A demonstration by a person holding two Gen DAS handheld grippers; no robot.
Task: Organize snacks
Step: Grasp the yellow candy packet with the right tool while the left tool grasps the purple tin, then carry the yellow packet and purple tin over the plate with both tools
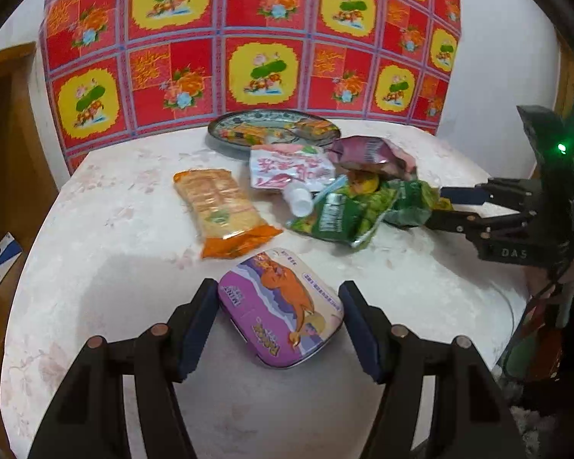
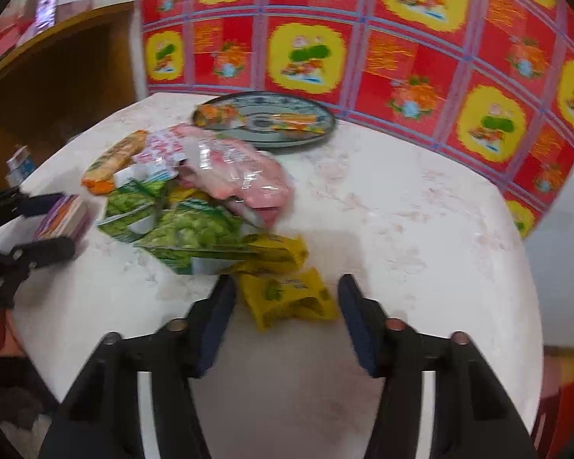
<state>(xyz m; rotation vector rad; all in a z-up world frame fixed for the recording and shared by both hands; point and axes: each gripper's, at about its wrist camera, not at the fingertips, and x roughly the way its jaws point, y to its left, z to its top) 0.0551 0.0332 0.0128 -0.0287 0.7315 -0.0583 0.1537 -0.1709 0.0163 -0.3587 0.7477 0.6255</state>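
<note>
Pale marbled table (image 1: pixel 95 229), glossy purple cartoon-printed snack tin (image 1: pixel 281 308)

Left gripper (image 1: pixel 279 325) and right gripper (image 2: pixel 287 313): black linkage fingers, dark blue pads, copper-coloured pivot pins; right body lettered "DAS", green light lit.

Even indoor light, moderately bright; soft shadow falls on the pale marbled round tabletop (image 1: pixel 107 229) toward 6 o'clock. Right wrist view motion-blurred throughout. Fisheye bending and dark vignetting at all corners.
</note>
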